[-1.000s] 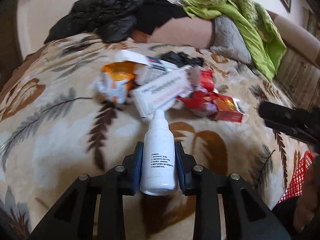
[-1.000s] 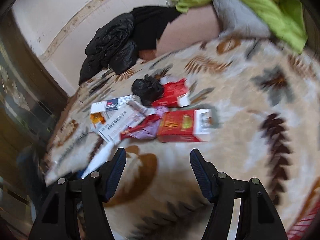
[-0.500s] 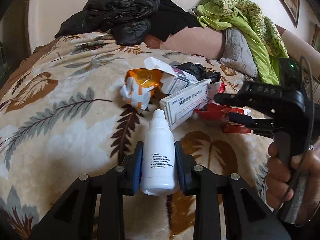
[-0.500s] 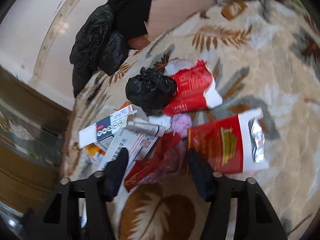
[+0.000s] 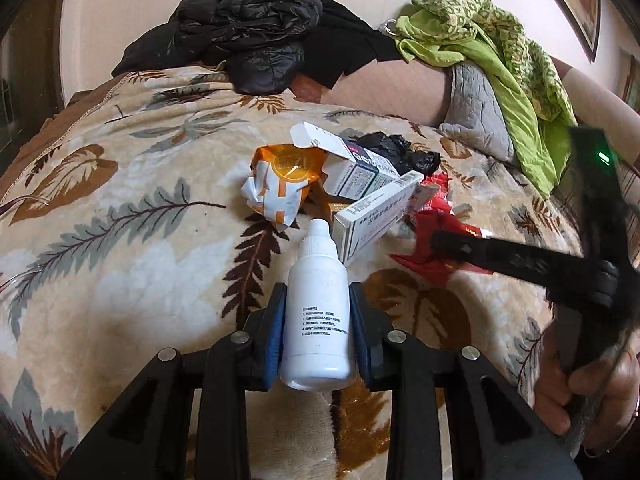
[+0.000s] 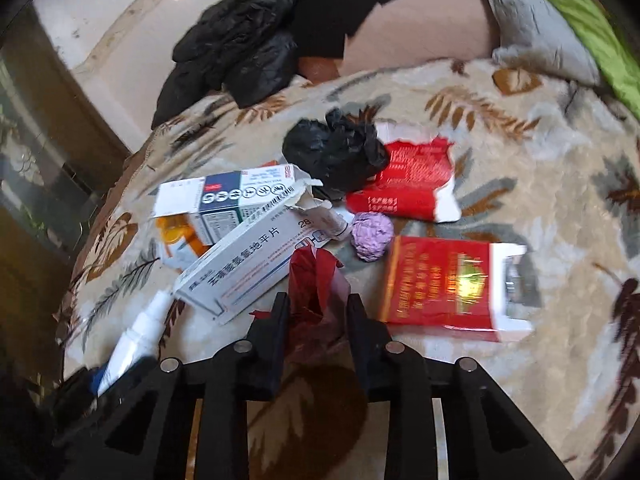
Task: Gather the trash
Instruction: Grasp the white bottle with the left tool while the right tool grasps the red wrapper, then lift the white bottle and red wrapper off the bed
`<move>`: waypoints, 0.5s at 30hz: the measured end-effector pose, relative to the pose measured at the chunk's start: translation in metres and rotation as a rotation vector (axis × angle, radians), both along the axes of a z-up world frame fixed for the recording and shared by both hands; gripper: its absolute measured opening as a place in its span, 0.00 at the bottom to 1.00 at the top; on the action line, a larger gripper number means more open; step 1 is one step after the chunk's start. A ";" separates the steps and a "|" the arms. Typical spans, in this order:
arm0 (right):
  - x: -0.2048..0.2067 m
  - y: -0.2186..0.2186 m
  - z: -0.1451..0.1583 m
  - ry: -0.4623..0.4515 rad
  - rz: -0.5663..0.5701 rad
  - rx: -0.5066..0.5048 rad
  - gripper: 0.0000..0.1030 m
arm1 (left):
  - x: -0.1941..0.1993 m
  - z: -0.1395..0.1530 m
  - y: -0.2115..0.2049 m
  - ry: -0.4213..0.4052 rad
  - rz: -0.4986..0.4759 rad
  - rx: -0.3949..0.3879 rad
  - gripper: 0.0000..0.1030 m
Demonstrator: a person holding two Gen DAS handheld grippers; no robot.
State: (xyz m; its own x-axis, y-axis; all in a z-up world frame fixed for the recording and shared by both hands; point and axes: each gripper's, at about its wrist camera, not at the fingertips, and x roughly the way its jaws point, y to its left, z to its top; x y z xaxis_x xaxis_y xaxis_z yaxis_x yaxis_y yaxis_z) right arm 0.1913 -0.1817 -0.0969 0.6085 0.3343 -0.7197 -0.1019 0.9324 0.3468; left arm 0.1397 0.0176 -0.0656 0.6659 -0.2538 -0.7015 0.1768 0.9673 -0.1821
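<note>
A white dropper bottle point(image 5: 316, 320) stands upright between the blue pads of my left gripper point(image 5: 318, 296), which is shut on it above the leaf-patterned blanket point(image 5: 120, 264). My right gripper point(image 6: 318, 304) is closing on a crumpled red wrapper point(image 6: 316, 280) that fills the gap and touches both fingers. Around it lie a long white medicine box point(image 6: 248, 268), a blue-and-white box point(image 6: 236, 200), an orange packet point(image 5: 280, 184), a black bag point(image 6: 336, 152), a purple paper ball point(image 6: 372, 236), a red cigarette pack point(image 6: 440, 284) and a torn red pack point(image 6: 412, 184).
A black jacket point(image 5: 248, 40) lies at the back of the bed. A green cloth point(image 5: 500, 52) drapes over a grey pillow point(image 5: 476, 112) at the back right. A person's hand point(image 5: 580, 392) holds the right gripper's handle at the right.
My right gripper has moved forward into the trash pile and narrowed its jaws around the red wrapper. The left gripper has kept still with the bottle.
</note>
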 end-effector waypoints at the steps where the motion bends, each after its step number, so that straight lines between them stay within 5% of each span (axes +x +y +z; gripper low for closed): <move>1: -0.008 -0.003 0.004 -0.017 0.003 -0.002 0.29 | -0.001 0.001 0.001 -0.006 -0.001 -0.006 0.28; 9: -0.060 -0.012 0.040 -0.172 -0.003 -0.036 0.29 | -0.009 0.013 -0.007 -0.075 -0.008 -0.003 0.28; 15: -0.063 -0.001 0.042 -0.207 0.020 -0.108 0.29 | -0.011 0.016 -0.018 -0.113 -0.001 0.052 0.28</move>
